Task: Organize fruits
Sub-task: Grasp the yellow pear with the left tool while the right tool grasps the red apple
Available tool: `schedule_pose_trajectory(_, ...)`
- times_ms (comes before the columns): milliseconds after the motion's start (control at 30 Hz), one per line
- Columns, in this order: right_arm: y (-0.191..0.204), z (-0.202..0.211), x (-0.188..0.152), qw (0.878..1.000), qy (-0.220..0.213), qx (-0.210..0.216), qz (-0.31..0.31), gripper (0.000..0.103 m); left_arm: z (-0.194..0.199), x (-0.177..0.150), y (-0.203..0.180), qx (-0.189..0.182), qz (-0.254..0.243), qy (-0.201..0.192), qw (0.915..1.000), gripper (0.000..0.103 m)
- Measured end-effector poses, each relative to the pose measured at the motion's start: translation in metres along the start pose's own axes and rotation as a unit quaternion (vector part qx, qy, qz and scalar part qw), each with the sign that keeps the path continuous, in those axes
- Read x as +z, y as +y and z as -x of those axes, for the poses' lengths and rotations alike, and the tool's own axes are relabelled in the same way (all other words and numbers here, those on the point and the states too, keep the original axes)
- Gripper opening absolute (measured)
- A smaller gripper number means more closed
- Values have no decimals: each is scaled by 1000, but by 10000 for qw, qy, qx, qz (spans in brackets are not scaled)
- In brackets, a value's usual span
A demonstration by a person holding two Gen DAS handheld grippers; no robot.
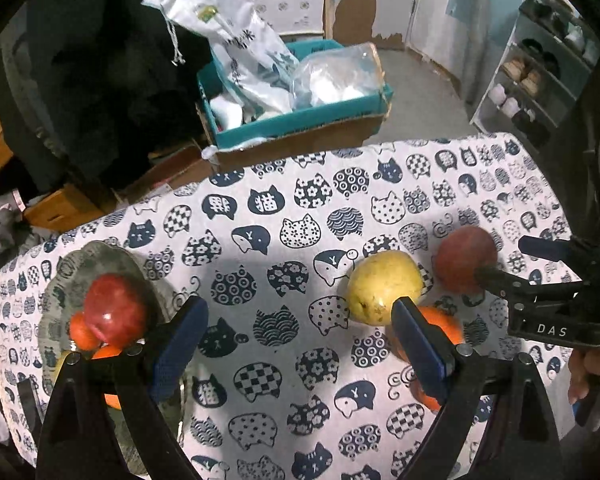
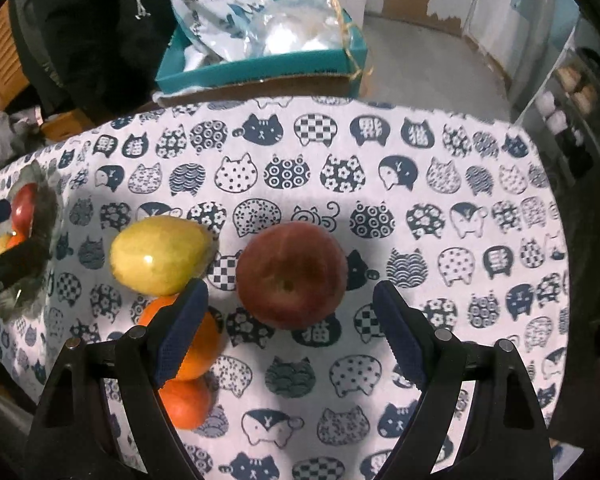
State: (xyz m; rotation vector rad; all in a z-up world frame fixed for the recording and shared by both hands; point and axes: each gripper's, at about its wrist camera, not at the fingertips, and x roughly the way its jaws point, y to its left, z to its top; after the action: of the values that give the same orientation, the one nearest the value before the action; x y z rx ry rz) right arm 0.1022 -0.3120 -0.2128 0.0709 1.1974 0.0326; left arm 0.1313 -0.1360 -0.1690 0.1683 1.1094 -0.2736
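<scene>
My left tool (image 1: 296,340) is wide and holds nothing; only the cat cloth (image 1: 284,360) on the desk shows between its blue pads. My right tool (image 2: 288,332) is wide too and holds nothing. The big red apple (image 2: 292,276) sits on the cloth just ahead of the gap between its pads, and I cannot see either pad touching it.

Close by my right tool's left pad (image 2: 180,332) I see two oranges (image 2: 188,404), one in front of the other. They look like they touch, and the pad hides part of the far one. Just past them lies a yellow pear (image 2: 160,254), right beside the big red apple but apart from it.

In the left view the same pear (image 1: 384,288) sits just past my left tool's right pad (image 1: 420,352), with one orange (image 1: 444,322) peeking out behind the pad. My right tool shows there too, at the right edge by the big red apple (image 1: 464,260), with a bit of the hand (image 1: 580,376) under it.

On the left side of the desk is a gray plate (image 1: 80,264). It holds another red apple (image 1: 114,308) and some small orange fruits (image 1: 82,334). They are pressed close together, and my left tool hides part of them.

Past the far edge of the desk is a teal box (image 1: 300,120) full of white plastic bags (image 1: 236,32). Far off on the right stands a shoe rack (image 1: 540,76) with shoes
</scene>
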Motion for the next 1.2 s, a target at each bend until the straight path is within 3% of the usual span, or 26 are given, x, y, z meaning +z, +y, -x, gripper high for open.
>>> schedule_pose_trajectory(600,-8,-53,-2,9990,399,152,-111,84,-40,2,-14,-186,-99,269,9994,94)
schedule_pose_trajectory(733,-6,-58,-3,9985,465,277,-106,76,-46,2,-19,-305,-151,333,9989,94)
schedule_pose_trajectory(1200,-37,-36,-5,9983,142,-60,-556,75,-78,8,-37,-843,-109,629,9944,94)
